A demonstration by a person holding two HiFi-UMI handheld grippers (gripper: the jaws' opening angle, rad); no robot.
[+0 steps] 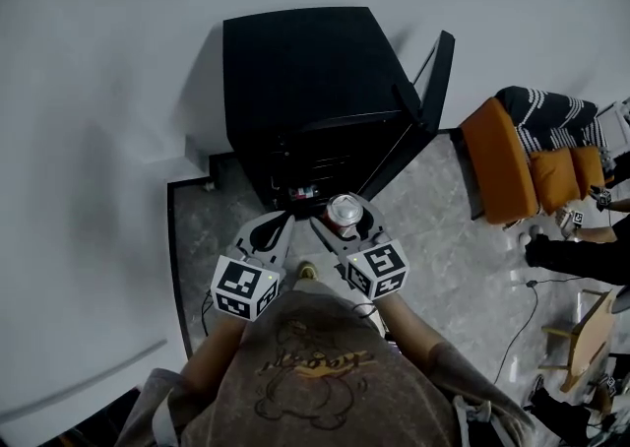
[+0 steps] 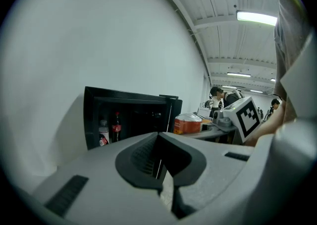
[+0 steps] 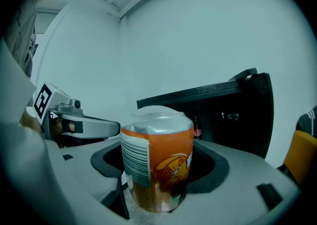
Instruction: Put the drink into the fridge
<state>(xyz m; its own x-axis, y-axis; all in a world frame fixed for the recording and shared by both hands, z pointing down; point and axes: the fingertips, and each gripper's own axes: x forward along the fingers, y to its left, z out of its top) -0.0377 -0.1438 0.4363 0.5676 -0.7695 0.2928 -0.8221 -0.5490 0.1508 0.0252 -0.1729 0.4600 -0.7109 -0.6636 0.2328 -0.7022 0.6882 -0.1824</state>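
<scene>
An orange drink can [image 3: 158, 159] with a silver top stands upright between the jaws of my right gripper [image 3: 161, 189], which is shut on it. From the head view the can [image 1: 344, 211] and right gripper [image 1: 346, 221] hover just in front of the black mini fridge [image 1: 305, 91], whose door [image 1: 421, 105] is swung open to the right. My left gripper [image 1: 268, 234] is beside it on the left, jaws together and holding nothing. In the left gripper view the fridge [image 2: 129, 112] holds a cola bottle [image 2: 116, 126] inside.
The white wall runs behind and left of the fridge. An orange seat [image 1: 504, 164] with a striped cushion stands to the right. A person's dark sleeve [image 1: 576, 258], a floor cable [image 1: 527, 312] and a wooden stool [image 1: 589, 332] lie at far right.
</scene>
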